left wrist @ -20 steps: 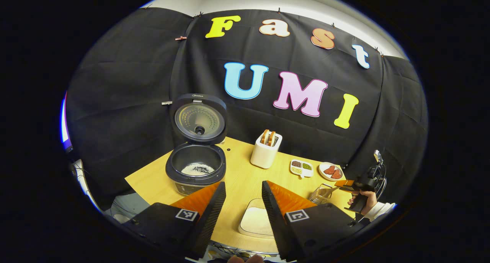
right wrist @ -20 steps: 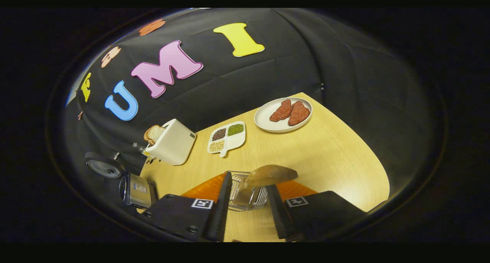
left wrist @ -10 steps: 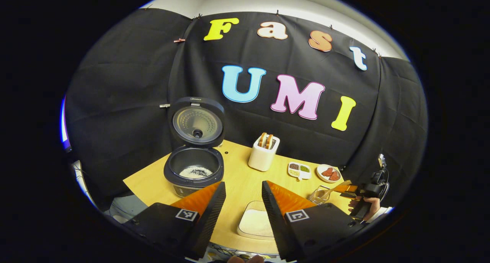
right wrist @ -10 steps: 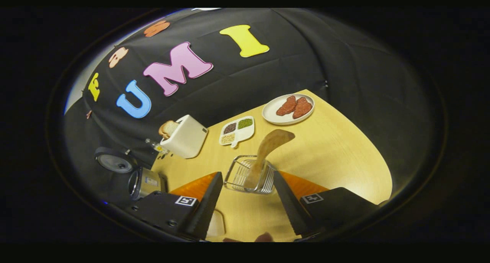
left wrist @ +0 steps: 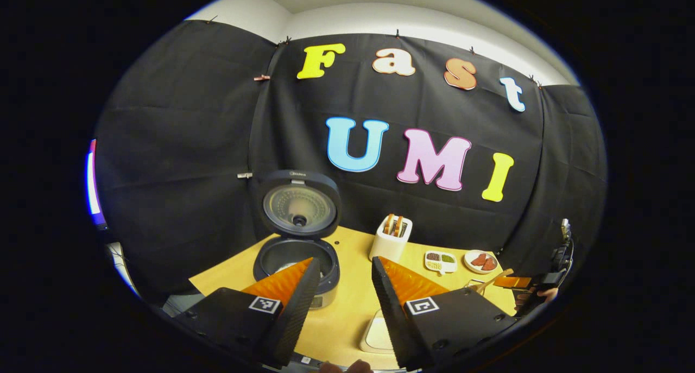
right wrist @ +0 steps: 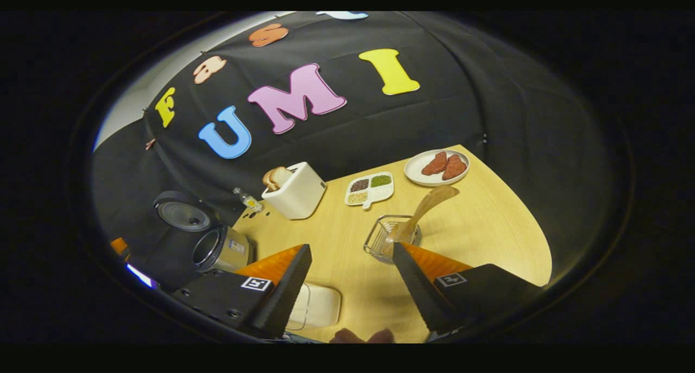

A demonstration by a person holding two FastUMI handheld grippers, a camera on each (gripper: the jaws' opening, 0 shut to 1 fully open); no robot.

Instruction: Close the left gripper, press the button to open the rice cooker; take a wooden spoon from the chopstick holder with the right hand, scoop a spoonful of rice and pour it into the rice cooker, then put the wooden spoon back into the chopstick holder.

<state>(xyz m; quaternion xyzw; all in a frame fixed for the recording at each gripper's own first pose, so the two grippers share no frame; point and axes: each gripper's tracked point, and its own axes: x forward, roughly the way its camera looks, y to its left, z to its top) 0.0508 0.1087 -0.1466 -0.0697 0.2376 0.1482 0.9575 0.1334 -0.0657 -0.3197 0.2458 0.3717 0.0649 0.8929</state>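
The rice cooker stands open on the wooden table, its lid upright; my left finger hides most of its pot. My left gripper hangs open above the table with nothing between its fingers. In the right gripper view the wooden spoon leans in the wire chopstick holder, bowl end up. My right gripper is open and set back from the holder, holding nothing. The cooker lies at that view's left edge. A white rice tray sits near the table's front.
A white toaster with bread, a divided dish of grains and a plate with red pieces line the back of the table. The other gripper and a hand are at the far right.
My right gripper let go of the spoon, left it standing in the holder and drew back. My left gripper pulled away from the table, so the cooker looks smaller and lower.
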